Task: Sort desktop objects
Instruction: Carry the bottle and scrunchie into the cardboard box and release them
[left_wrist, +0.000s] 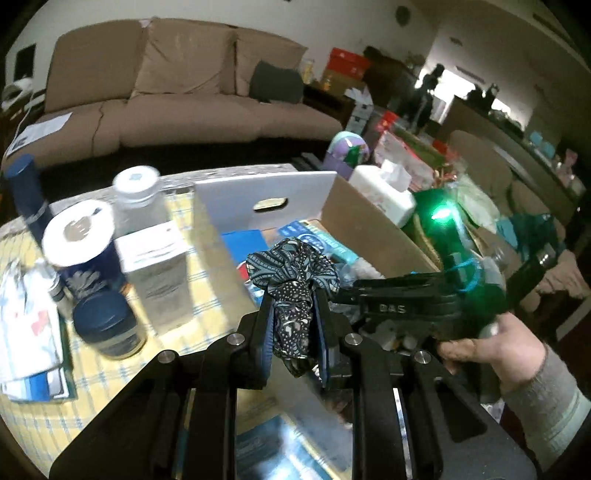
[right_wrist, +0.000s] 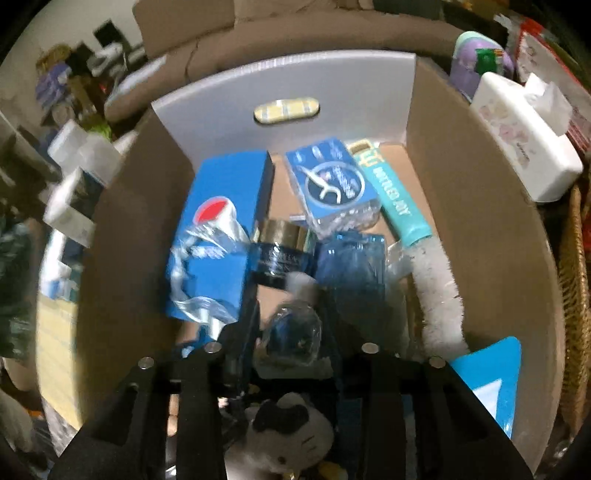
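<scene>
My left gripper (left_wrist: 293, 295) is shut on a dark patterned fabric scrunchie (left_wrist: 293, 275) and holds it above the table beside the cardboard box (left_wrist: 365, 229). My right gripper (right_wrist: 291, 306) is inside the box (right_wrist: 480, 221), shut on a small clear bottle with blue liquid and a white cap (right_wrist: 295, 328). The right gripper also shows in the left wrist view (left_wrist: 406, 295), held by a hand over the box. In the box lie a blue carton (right_wrist: 221, 206), a floss pick pack (right_wrist: 332, 184), a dark jar (right_wrist: 277, 258), a blue glass bottle (right_wrist: 351, 266) and a teal tube (right_wrist: 399, 199).
On the checked tablecloth (left_wrist: 207, 288) left of the box stand a dark blue jar (left_wrist: 107, 325), a white carton (left_wrist: 159, 269), a clear bottle (left_wrist: 138, 199), a white-lidded cup (left_wrist: 81, 236) and papers (left_wrist: 29, 332). A tissue box (left_wrist: 384, 192) sits right of the box; a sofa (left_wrist: 177, 92) stands behind.
</scene>
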